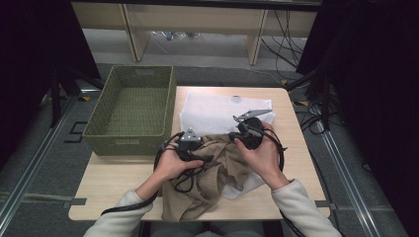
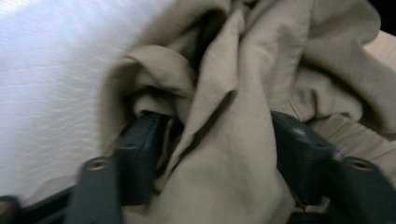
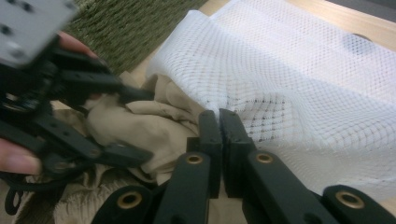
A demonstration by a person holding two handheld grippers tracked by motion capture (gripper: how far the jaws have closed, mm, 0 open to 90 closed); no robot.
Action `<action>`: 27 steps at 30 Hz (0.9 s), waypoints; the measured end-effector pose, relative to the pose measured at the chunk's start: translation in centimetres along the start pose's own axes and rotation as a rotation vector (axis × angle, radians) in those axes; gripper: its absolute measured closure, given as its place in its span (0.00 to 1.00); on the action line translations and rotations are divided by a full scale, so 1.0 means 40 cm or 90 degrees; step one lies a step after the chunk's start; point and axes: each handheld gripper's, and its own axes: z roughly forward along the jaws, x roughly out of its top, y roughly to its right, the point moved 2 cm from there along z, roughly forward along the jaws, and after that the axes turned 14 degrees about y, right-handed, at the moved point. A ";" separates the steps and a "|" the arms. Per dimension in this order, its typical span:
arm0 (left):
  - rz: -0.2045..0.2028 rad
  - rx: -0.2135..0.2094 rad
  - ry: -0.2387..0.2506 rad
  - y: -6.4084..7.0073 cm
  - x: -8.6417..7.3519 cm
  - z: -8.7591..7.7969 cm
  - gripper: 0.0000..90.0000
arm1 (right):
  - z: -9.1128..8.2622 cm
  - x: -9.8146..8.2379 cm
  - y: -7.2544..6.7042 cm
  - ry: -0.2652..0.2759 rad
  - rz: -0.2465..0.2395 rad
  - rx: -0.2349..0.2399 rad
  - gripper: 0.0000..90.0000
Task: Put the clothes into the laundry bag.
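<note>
At the near edge of the light wooden table [image 1: 108, 190], a beige garment [image 1: 205, 185] lies crumpled, its lower part hanging toward the person's side and its upper folds pushed against a white mesh laundry bag [image 1: 212, 111] that lies flat in the middle of the table. The person's 2 hands come in from below, each holding 1 gripper. The left gripper [image 2: 210, 140] sits over the garment's upper left part; in the left gripper view its 2 jaws stand apart with a thick bunch of beige cloth between them, and in the right gripper view the same 2 jaws frame a lump of that cloth, though the blur leaves it unclear whether the pads press on it. The right gripper [image 3: 219, 140] is just to the right, at the seam where the garment meets the mesh bag; its jaws are pressed together, and the edge of the white mesh appears pinched at their tips, with the beige cloth just beside them. Farther off, to the left of the mesh bag and touching the table's edge, stands a green woven basket [image 1: 101, 136].
</note>
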 end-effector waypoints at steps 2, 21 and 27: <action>0.000 0.002 0.002 0.002 -0.011 0.009 0.56 | 0.007 -0.002 0.002 0.014 -0.022 0.005 1.00; 0.005 0.011 0.062 0.133 0.089 0.008 0.83 | -0.040 0.021 -0.050 0.036 -0.020 0.036 1.00; -0.027 0.048 0.050 0.086 0.063 0.056 0.83 | -0.046 0.024 -0.057 0.057 -0.013 0.059 1.00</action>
